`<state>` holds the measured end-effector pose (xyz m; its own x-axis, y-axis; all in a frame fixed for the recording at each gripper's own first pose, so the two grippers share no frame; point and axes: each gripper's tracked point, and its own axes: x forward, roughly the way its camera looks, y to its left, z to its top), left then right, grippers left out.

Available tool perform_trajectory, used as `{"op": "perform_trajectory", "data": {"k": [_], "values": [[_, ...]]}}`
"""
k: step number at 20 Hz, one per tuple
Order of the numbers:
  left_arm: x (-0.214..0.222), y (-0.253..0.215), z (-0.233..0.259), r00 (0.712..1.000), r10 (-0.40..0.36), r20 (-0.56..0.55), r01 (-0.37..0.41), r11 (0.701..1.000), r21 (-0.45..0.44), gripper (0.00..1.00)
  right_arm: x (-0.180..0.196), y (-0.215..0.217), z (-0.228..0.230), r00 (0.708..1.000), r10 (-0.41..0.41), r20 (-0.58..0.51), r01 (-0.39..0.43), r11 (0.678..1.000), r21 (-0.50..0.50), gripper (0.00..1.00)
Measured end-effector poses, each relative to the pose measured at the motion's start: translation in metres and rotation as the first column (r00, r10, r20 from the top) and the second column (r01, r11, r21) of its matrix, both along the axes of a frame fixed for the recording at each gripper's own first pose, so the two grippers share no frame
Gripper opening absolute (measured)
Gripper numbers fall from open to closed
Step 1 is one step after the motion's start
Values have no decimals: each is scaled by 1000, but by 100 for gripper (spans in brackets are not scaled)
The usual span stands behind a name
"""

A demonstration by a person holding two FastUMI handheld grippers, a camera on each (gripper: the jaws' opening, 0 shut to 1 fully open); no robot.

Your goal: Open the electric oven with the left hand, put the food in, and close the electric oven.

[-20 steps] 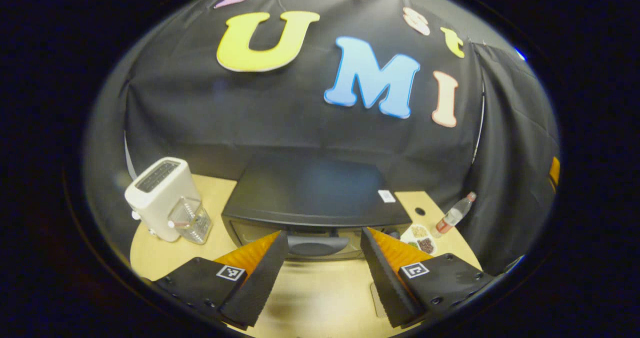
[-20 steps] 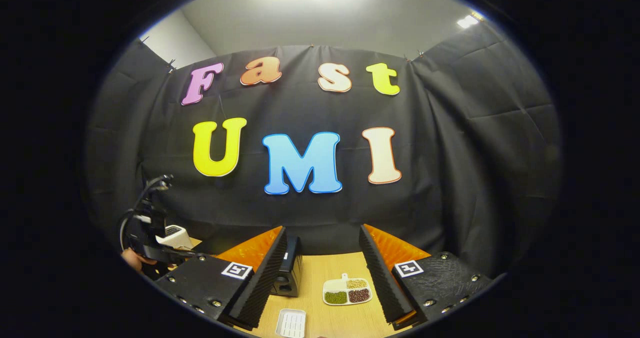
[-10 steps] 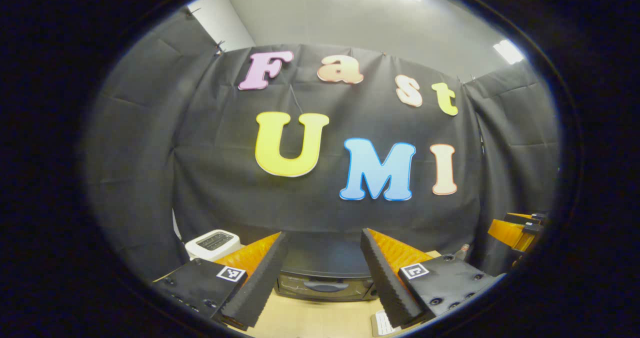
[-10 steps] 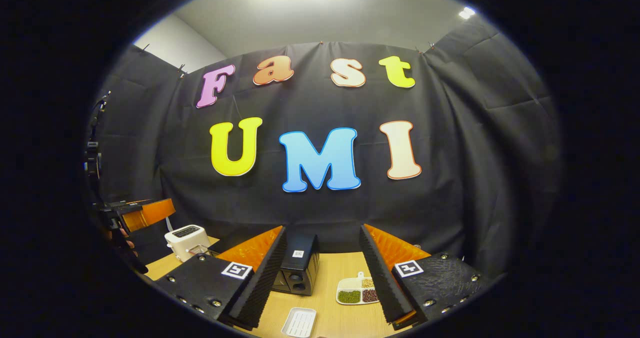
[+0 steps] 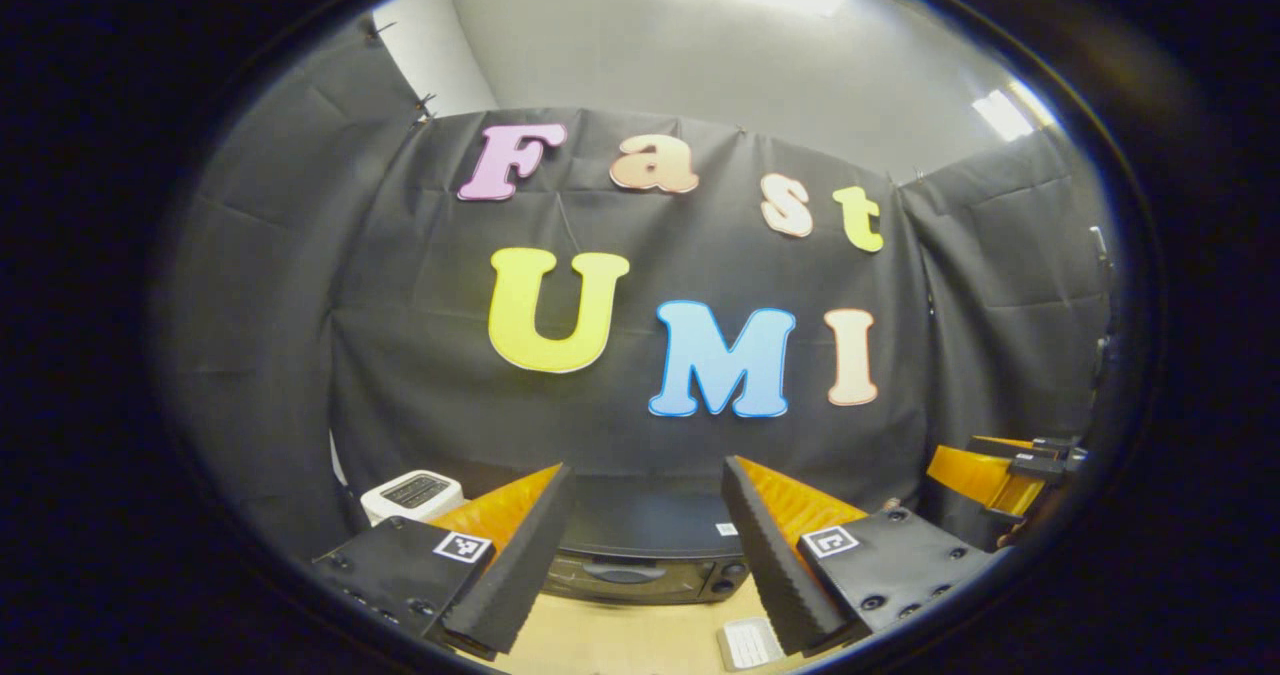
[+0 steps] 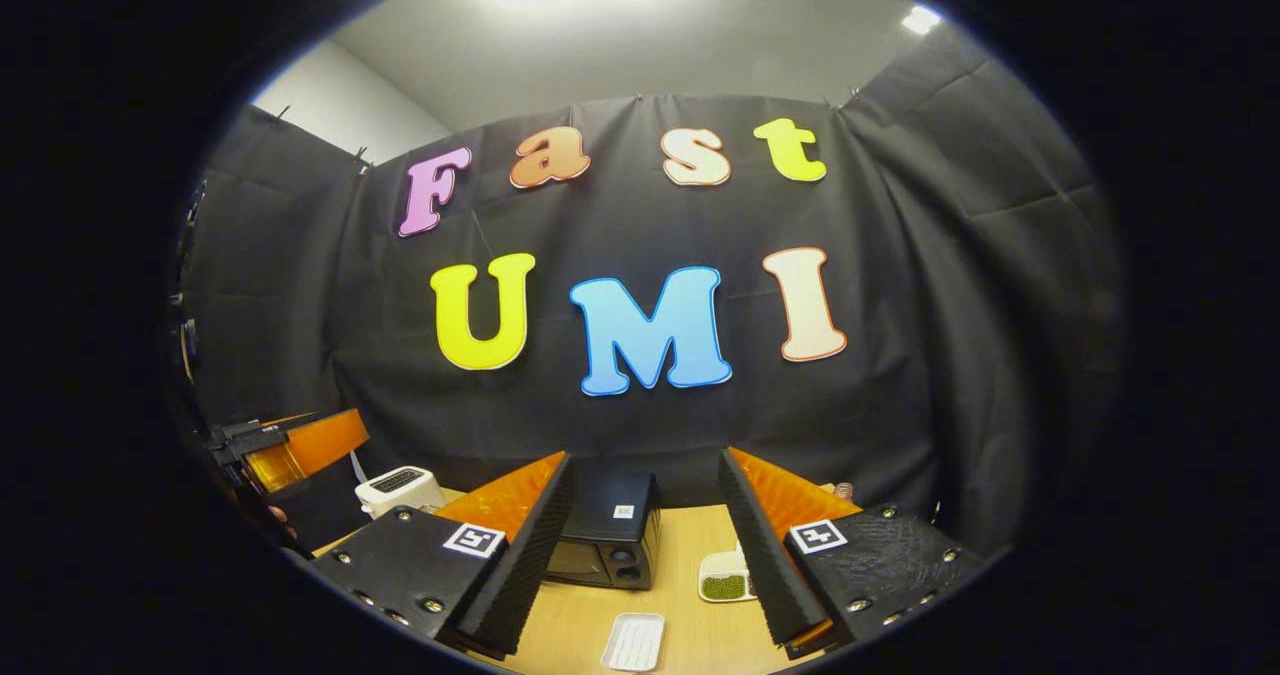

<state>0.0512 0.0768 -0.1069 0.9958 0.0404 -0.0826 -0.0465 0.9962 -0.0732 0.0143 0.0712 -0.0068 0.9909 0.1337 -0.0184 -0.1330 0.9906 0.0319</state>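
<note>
The wooden table [image 6: 690,555] carries everything, and the biggest thing on it is the black electric oven [image 5: 640,545], standing against the booth's cloth wall with its door shut; in my left gripper view I look at its front between my fingers, and in my right gripper view the oven [image 6: 610,535] sits just behind my left finger, turned so I see its knob end. Left of the oven, near the cloth, stands a white toaster [image 5: 412,495], which my right gripper view shows [image 6: 400,490] at the same side. My left tongs [image 5: 647,555] are spread wide with nothing between the fingers, held back from the oven door and not touching it. My right tongs [image 6: 645,555] are likewise wide apart and hold nothing. Right of the oven lies a white divided dish [image 6: 725,577] with green food in one compartment, partly hidden by my right finger. In front of the oven, nearer to me, lies a small white ridged tray [image 6: 634,641]; my left gripper view shows it [image 5: 748,643] at the bottom edge, well apart from the oven
</note>
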Motion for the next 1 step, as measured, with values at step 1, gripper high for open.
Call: {"op": "perform_trajectory", "data": {"k": [1], "values": [[-2,1,7,1000,-11,11,10,1000,11,100,-3,3,2,1000,-5,10,5,1000,-8,88]]}}
